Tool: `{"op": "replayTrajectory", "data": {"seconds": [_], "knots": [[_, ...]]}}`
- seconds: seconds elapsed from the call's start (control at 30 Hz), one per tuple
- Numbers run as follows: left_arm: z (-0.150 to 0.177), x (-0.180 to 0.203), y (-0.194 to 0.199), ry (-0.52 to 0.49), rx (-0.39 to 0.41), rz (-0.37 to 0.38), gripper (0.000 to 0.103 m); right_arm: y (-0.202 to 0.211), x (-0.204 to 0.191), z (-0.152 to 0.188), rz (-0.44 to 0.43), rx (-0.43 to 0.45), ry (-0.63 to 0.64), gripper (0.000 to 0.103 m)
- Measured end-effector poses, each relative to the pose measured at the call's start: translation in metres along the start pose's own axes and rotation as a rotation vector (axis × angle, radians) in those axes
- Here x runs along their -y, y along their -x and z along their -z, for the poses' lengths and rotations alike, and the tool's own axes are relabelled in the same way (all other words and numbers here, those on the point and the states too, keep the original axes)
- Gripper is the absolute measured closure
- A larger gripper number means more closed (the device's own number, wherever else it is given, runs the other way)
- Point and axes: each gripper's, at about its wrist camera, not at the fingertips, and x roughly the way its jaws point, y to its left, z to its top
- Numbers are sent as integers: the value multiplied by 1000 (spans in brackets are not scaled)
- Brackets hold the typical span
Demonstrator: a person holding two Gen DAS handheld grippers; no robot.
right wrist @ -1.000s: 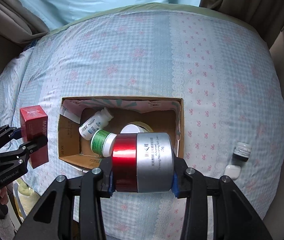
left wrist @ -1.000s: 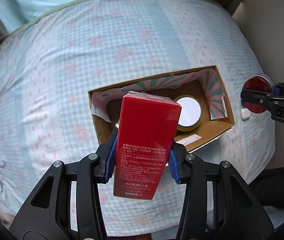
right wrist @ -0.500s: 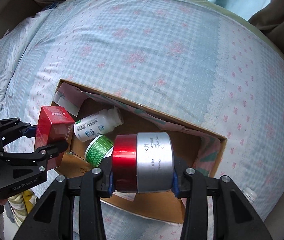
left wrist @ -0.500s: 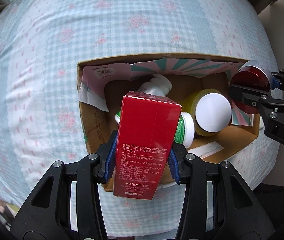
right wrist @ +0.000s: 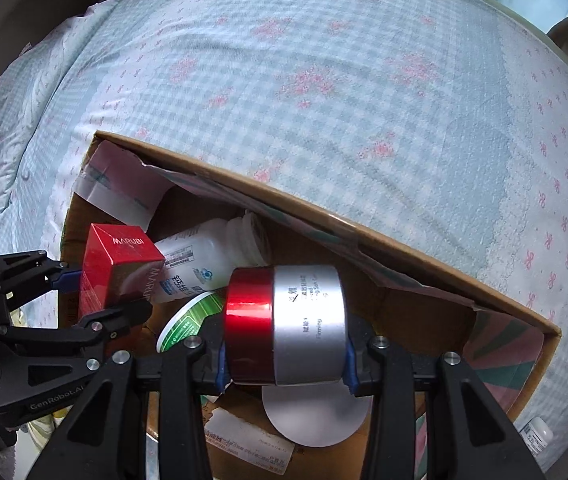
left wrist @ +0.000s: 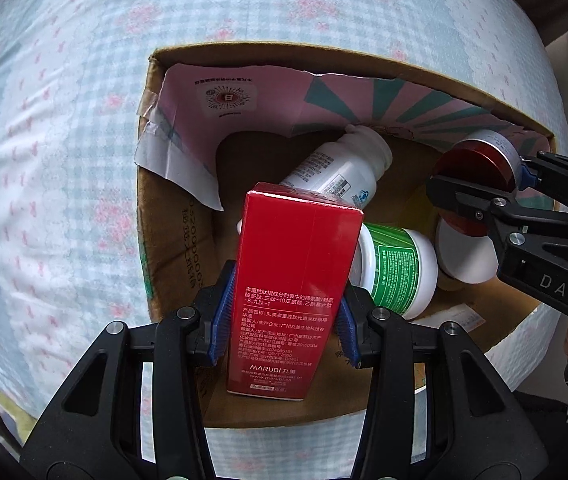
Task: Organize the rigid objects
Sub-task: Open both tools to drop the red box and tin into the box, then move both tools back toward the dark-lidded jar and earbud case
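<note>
In the left wrist view, the left gripper sits at 6 o'clock, its blue pads clamped on the two sides of a tall red box (white print on its face, MARUBI near the bottom). The box stands upright between the pads, over the near left part of an open cardboard box. Just past it, toward 3 o'clock, a green-labelled jar with a white lid lies on its side on the cardboard floor. Farther in, at 12 o'clock, a white bottle lies tilted, its cap up against the pink-and-green flap at the far wall. At 3 o'clock the right gripper reaches in over the right end of the cardboard box.

In the right wrist view, the right gripper at 6 o'clock is closed on a round tin, red at one end and silver at the other, held sideways with the pads on its flat ends. Directly under it lies a white round lid on the box floor. Around the cardboard box spreads a blue checked bedspread with pink flowers; at 4 o'clock, outside the box, a small white jar rests on it.
</note>
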Motion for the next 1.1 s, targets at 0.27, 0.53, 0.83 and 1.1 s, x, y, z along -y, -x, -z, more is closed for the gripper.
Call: {"op": "replayTrajectory", "data": {"seconds": [0.27, 0.53, 0.83, 1.1], "knots": [[-4, 20, 22, -55, 61, 5, 2, 8, 8, -2, -65, 3, -83, 25], [7, 28, 38, -97, 91, 21, 0, 26, 12, 9, -21, 20, -125, 0], [27, 22, 66, -118, 132, 0, 0, 58, 0, 18, 17, 59, -144, 0], [48, 28, 125, -151, 205, -21, 0, 128, -21, 41, 74, 168, -164, 0]]}}
